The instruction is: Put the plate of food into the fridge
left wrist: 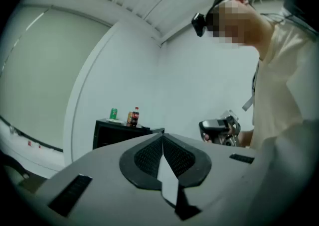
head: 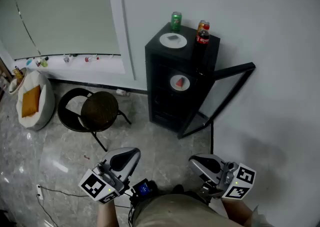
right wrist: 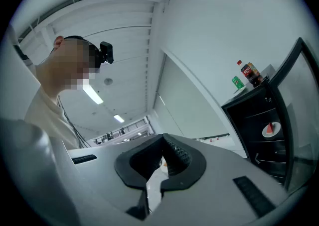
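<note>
Left gripper [head: 131,155]: jaws closed pad on pad, nothing between them; I hold it low, close to my body.
Upper plate [head: 173,40]: white, flat on the fridge [head: 162,102] top, just beside the green can [head: 176,21]; it carries a small dark item I cannot identify.
Plate of food [head: 180,82]: white with a red wedge, lying flat on a shelf inside the open fridge.
Direction: both plates lie ahead of my grippers and well apart from them, towards my right.
Door [head: 226,90]: swung open to the right of the cabinet.
Right gripper [head: 193,162]: jaws closed, empty, low beside my body.
Nearer hand: the right, by my judgement, and it would reach in beside the open door.
</note>
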The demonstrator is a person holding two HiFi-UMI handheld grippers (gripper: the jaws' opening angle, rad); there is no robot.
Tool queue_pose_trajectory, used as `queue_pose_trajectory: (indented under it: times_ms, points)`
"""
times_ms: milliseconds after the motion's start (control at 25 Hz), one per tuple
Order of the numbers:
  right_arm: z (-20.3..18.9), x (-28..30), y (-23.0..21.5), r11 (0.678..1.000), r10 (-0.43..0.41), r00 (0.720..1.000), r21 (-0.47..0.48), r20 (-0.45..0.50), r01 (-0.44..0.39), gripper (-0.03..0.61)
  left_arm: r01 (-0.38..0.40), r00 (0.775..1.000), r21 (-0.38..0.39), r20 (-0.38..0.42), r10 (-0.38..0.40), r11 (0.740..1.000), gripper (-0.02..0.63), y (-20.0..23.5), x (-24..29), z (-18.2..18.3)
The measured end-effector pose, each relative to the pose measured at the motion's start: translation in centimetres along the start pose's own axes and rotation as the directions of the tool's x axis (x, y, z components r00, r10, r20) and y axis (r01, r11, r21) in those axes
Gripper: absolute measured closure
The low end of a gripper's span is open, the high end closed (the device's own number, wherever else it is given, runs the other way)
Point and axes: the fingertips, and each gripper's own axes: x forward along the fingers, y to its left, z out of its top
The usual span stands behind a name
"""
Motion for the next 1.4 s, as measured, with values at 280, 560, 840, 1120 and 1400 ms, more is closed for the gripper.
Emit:
queue_pose_trajectory:
  times_ms: [280, 560, 840, 1120, 1400]
  points:
    - [-1.3, 1.6, 1.4, 0.999, -0.038, 0.999, 0.016, -0.02, 0.038, 0.558, 0.051, 0.998, -0.052, -0.021, -0.052, 0.997, 0.603, -0.1, -0.7, -1.2]
    - [-2.1, 4.2, 2.4, 0.998, -0.055, 0.998, 0.003, -0.004, 0.055, 0.558, 0.092, 0.995, -0.046, 0.036, -0.09, 0.995, 0.603, 1.8, -1.5, 0.5]
    - [-3.5, 6.4, 3.4, 0.997, -0.078, 0.997, -0.024, -0.027, 0.077, 0.558, 0.113, 0.992, -0.042, 0.055, -0.111, 0.993, 0.603, 2.7, -2.2, 0.7]
    - [-4.9, 8.1, 4.3, 0.993, -0.102, 0.993, -0.069, -0.063, 0.098, 0.558, 0.108, 0.991, -0.045, 0.089, -0.104, 0.993, 0.603, 4.4, -2.7, 1.3]
    - [-5.9, 9.3, 3.9, 0.985, -0.126, 0.985, -0.137, -0.118, 0.109, 0.558, 0.122, 0.992, -0.061, 0.052, -0.119, 0.991, 0.603, 4.7, -2.3, 0.3]
